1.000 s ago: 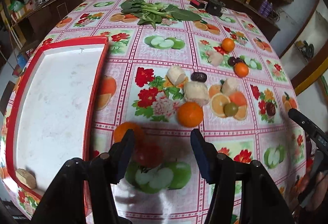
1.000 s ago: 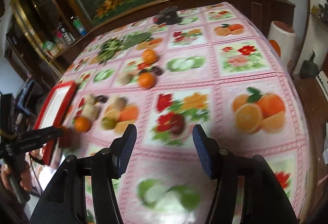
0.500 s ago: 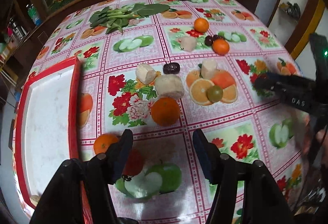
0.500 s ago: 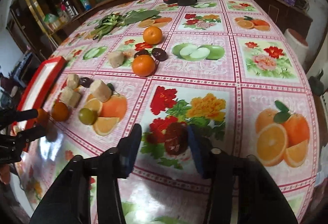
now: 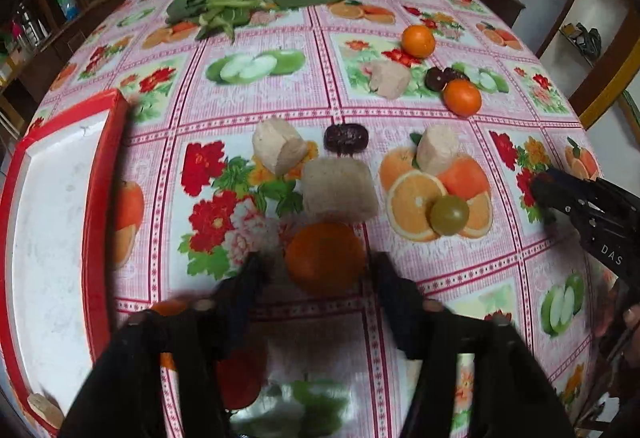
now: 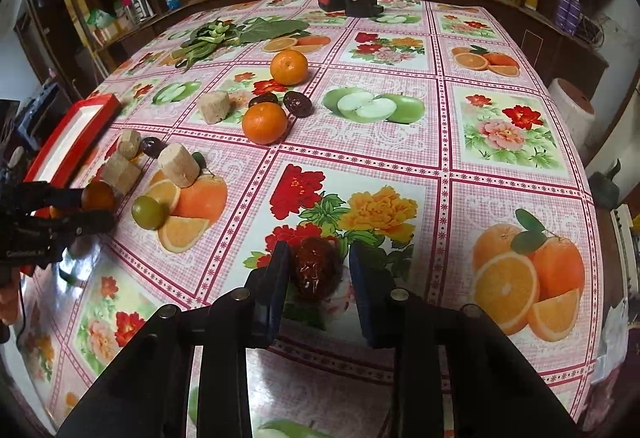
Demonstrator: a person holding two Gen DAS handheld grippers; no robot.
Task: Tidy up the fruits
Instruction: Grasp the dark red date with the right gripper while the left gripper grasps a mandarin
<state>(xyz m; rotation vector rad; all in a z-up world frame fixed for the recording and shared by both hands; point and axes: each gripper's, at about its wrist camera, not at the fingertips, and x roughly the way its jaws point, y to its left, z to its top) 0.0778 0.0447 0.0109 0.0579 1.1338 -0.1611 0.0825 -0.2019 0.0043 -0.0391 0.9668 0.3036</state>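
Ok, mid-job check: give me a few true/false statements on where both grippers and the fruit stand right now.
1. The left gripper has its fingers either side of an orange. True.
2. The right gripper is clamped shut on an orange. False: it is open, straddling a dark red date.
3. The small green fruit lies in the red tray. False: it lies on the tablecloth.
4. Leafy greens lie at the table's far side. True.

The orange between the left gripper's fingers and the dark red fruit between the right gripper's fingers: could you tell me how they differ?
The orange is bright, smooth and round; the dark red fruit is wrinkled and smaller. The orange touches a beige chunk; the dark fruit lies alone. Both lie on the tablecloth between open fingers.
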